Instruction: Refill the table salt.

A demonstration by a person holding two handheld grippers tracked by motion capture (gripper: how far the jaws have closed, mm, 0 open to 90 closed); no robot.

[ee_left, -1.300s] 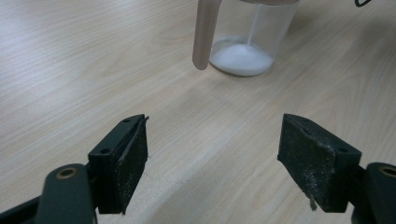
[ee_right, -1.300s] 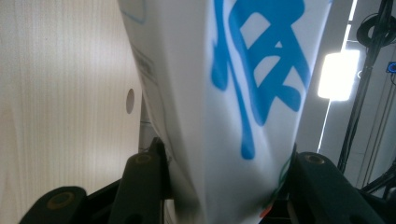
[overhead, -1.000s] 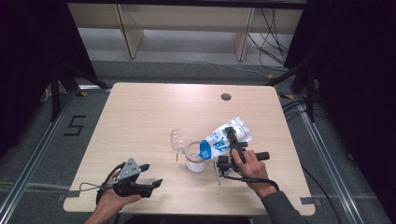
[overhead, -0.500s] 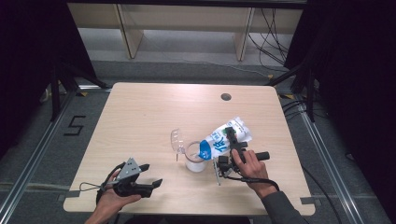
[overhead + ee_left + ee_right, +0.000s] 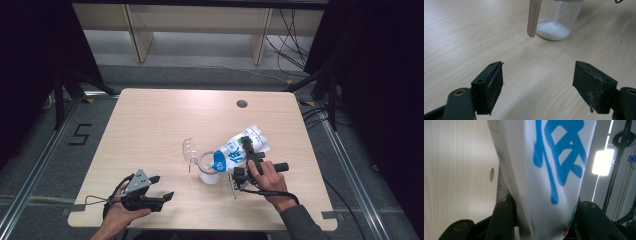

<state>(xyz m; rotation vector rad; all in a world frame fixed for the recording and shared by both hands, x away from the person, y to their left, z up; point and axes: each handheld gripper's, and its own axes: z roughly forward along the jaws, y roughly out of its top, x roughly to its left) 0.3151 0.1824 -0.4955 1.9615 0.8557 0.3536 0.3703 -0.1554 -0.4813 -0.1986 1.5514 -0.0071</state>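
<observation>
A white bag with blue print (image 5: 235, 152) hangs tilted over a clear cup (image 5: 209, 171), its low end at the cup's rim. My right gripper (image 5: 248, 146) is shut on the bag's middle. In the right gripper view the bag (image 5: 549, 170) runs up between the two black jaws of the right gripper (image 5: 544, 220). White powder lies in the bottom of the cup (image 5: 556, 22), and a thin stream of it falls inside. A clear scoop (image 5: 189, 150) leans beside the cup, its handle (image 5: 533, 17) pointing down. My left gripper (image 5: 162, 187) rests open at the table's front left, with bare wood between the jaws of the left gripper (image 5: 537, 85).
The wooden table (image 5: 150, 125) has a round cable hole (image 5: 242, 104) near its far right edge. Dark curtains and metal frames stand around it, with shelves beyond the far edge. Cables trail off the floor at the right.
</observation>
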